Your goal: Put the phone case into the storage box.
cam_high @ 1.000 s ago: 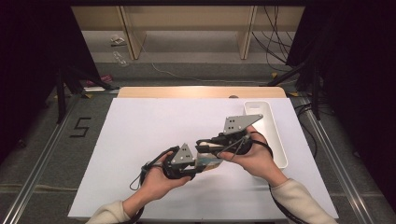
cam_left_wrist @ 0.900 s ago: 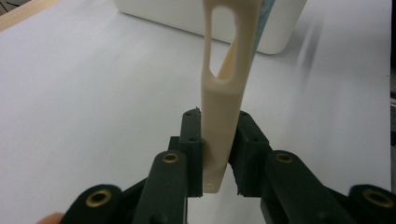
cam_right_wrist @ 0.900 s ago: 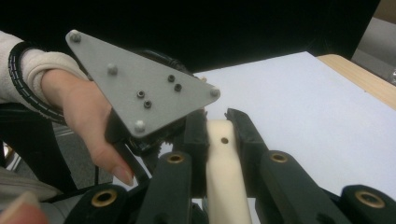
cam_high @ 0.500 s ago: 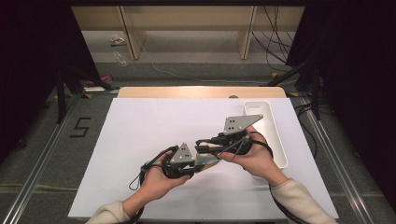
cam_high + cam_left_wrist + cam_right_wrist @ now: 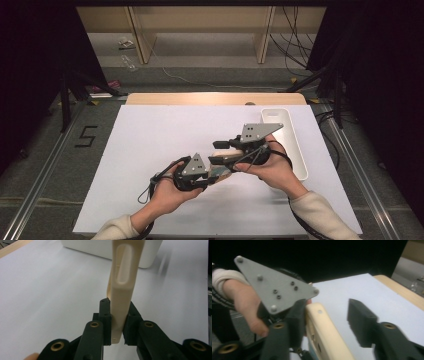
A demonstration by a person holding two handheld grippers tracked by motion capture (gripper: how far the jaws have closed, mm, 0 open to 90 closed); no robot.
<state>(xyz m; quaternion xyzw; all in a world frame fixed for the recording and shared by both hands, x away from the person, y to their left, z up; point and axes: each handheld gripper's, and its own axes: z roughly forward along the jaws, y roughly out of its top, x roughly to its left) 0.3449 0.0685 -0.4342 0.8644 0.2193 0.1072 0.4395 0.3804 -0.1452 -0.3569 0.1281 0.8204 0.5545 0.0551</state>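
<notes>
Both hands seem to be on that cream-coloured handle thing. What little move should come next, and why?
Probably draw the right gripper back off the cream handle. Its jaws have just been opening, with one pad standing clear of the handle, while the left gripper is clamped on the handle's end, so the left alone can carry it.

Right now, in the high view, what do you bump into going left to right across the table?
Left hand → left gripper → cream handle → right hand → white tray.
</notes>
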